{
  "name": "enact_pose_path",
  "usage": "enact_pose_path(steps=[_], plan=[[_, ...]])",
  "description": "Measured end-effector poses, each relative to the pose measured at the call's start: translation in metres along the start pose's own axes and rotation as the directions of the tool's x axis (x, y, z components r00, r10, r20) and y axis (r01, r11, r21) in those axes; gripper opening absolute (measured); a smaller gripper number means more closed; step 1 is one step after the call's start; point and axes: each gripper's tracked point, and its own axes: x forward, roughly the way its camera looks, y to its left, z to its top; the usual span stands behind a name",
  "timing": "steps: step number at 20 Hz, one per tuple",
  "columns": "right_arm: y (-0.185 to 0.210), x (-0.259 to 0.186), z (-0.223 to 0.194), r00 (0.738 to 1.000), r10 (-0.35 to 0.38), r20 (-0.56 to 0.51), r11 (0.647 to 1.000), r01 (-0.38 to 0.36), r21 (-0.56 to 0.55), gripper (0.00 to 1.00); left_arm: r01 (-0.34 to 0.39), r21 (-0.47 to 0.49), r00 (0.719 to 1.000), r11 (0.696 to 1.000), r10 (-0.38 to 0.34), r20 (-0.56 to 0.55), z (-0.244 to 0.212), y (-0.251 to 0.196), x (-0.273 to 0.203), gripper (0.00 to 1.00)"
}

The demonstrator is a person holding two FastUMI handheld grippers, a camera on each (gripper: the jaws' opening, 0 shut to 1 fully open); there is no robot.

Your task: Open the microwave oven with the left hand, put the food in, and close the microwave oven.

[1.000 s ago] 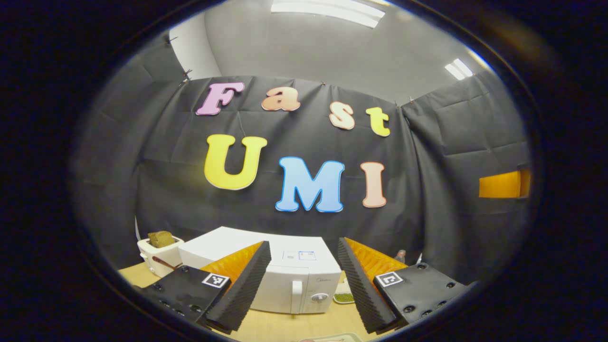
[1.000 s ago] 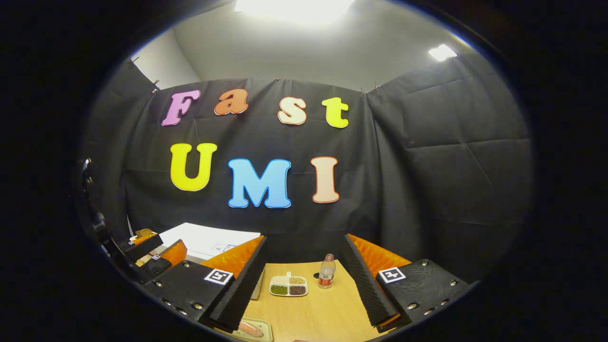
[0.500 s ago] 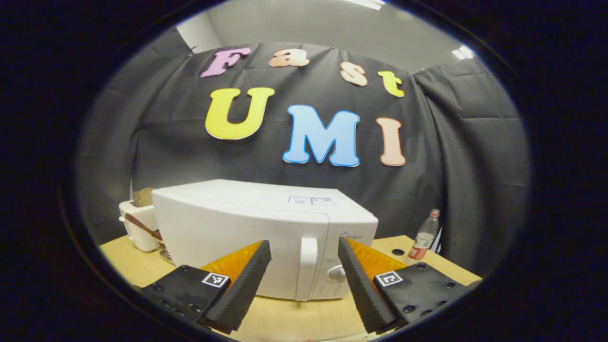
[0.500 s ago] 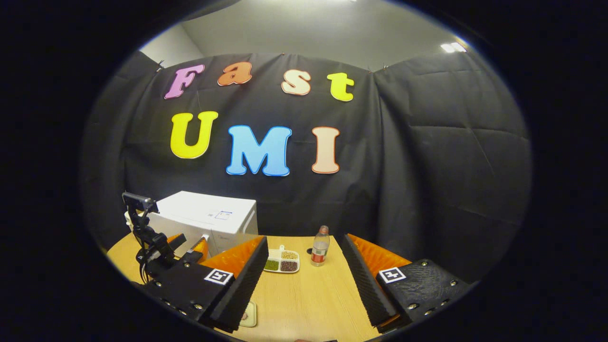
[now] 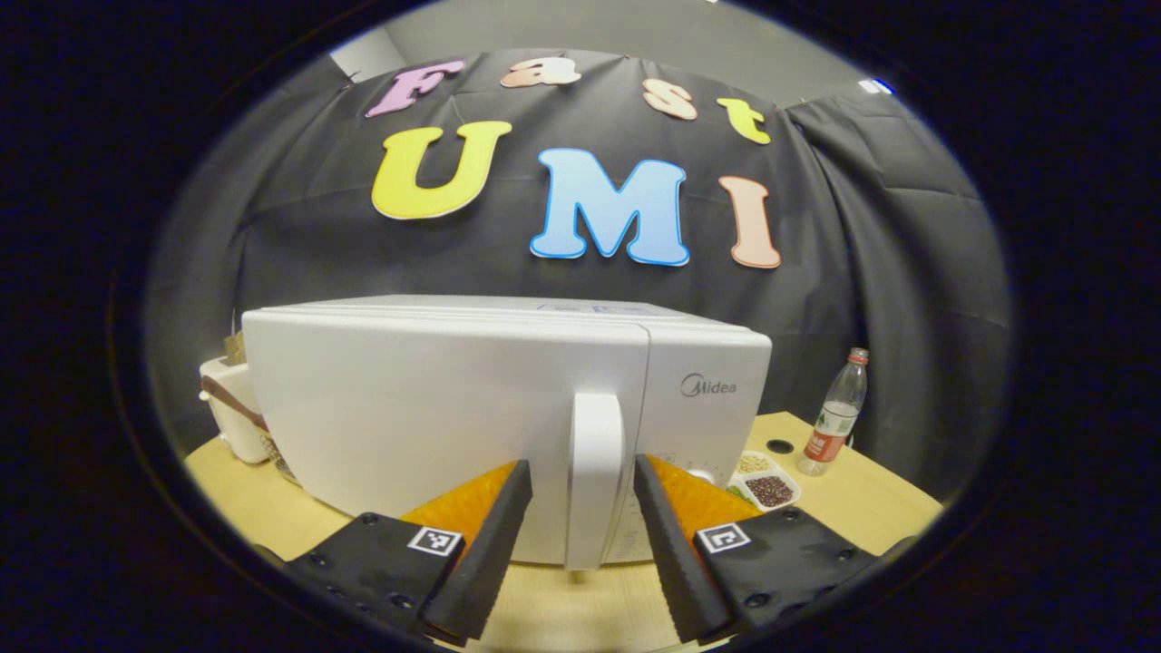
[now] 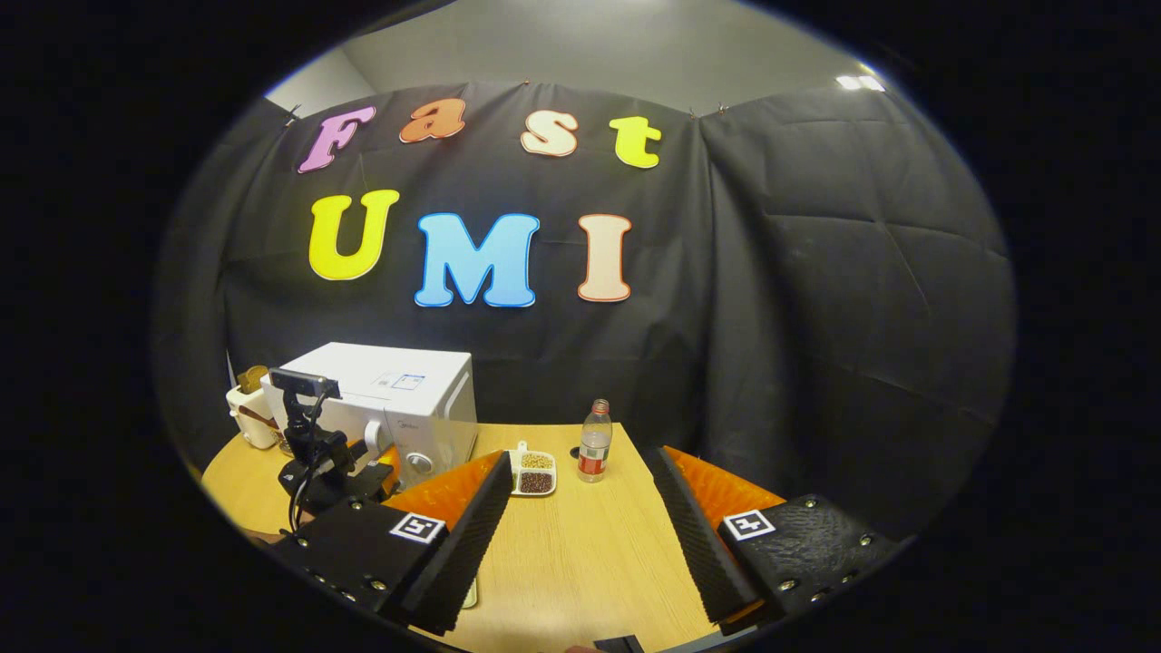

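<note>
Now the left gripper [image 5: 573,535] has its fingers spread either side of the white microwave oven's [image 5: 435,408] stiff vertical door handle [image 5: 594,472]; grip mid-handle, it looks smooth. The right gripper [image 6: 580,535] hangs spread over the wooden tabletop [image 6: 580,562].

A black cloth wall [image 6: 816,299] hangs all around the booth, with folds and creases in it. Above it is a plain grey ceiling [image 6: 590,45], and a small bright light [image 6: 862,82] shines near its right edge. Below stands a light wood table [image 6: 580,562], its far edge right up against the cloth.
</note>
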Motion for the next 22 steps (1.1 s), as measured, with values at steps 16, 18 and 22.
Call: enact_pose_path(steps=[16, 18, 22], plan=[[0.001, -0.006, 0.005, 1.000, -0.004, 0.005, 1.000, 0.004, -0.019, 0.96, 0.079, 0.048, 0.994, 0.996, -0.075, -0.078, -0.007, -0.011, -0.001, 0.10], [0.003, -0.004, 0.007, 1.000, -0.004, 0.007, 1.000, 0.005, -0.019, 0.95, 0.080, 0.052, 0.994, 0.995, -0.075, -0.084, -0.009, -0.011, -0.002, 0.10], [-0.001, -0.005, 0.016, 0.999, -0.026, 0.033, 0.999, 0.027, -0.034, 0.95, 0.095, 0.123, 0.994, 0.988, -0.087, -0.069, -0.017, -0.002, -0.051, 0.10]])
